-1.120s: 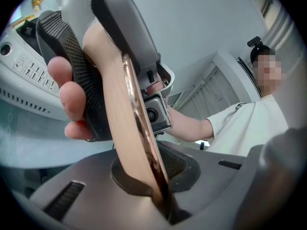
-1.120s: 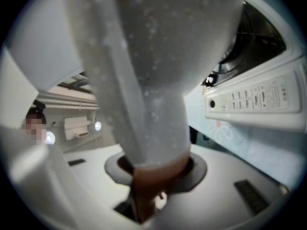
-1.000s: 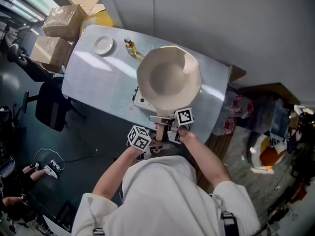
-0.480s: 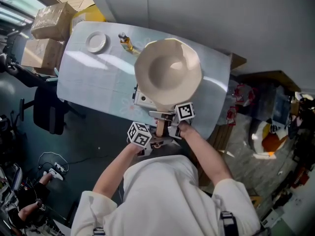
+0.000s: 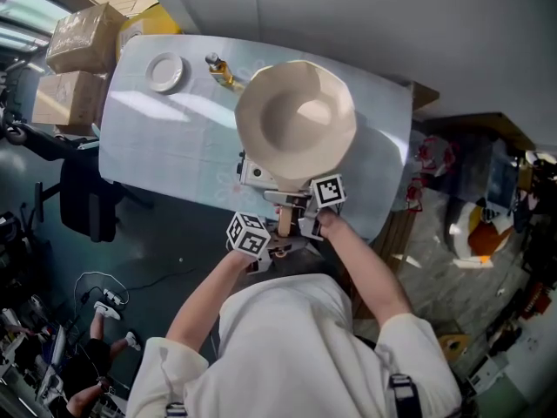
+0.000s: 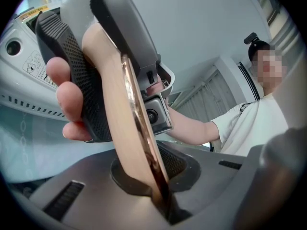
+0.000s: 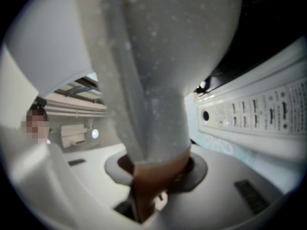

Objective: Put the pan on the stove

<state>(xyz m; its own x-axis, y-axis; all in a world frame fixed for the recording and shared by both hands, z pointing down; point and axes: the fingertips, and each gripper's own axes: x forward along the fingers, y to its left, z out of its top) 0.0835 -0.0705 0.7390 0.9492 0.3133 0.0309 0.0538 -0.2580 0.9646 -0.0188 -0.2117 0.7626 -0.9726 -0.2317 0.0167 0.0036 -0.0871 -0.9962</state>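
A cream pan [image 5: 296, 120] hangs over the white stove [image 5: 255, 174] near the table's front edge, hiding most of the stove. Its wooden handle [image 5: 285, 220] points toward me. My left gripper [image 5: 275, 247] is shut on the handle's end; in the left gripper view the copper-edged wood [image 6: 127, 109] runs down between the jaws. My right gripper [image 5: 300, 218] is shut on the handle closer to the pan. The right gripper view has the speckled grey neck and brown wood [image 7: 153, 176] clamped between the jaws, with the stove's control panel [image 7: 259, 114] at the right.
On the light blue table [image 5: 174, 138], a small white plate [image 5: 164, 72] and a bottle [image 5: 219, 70] stand at the back left. Cardboard boxes [image 5: 83, 37] and a black chair [image 5: 83, 190] stand left of the table. A grey wall runs behind it.
Both grippers keep their hold on the handle. The pan has edged slightly toward the back of the table above the stove, and the head view has shifted.
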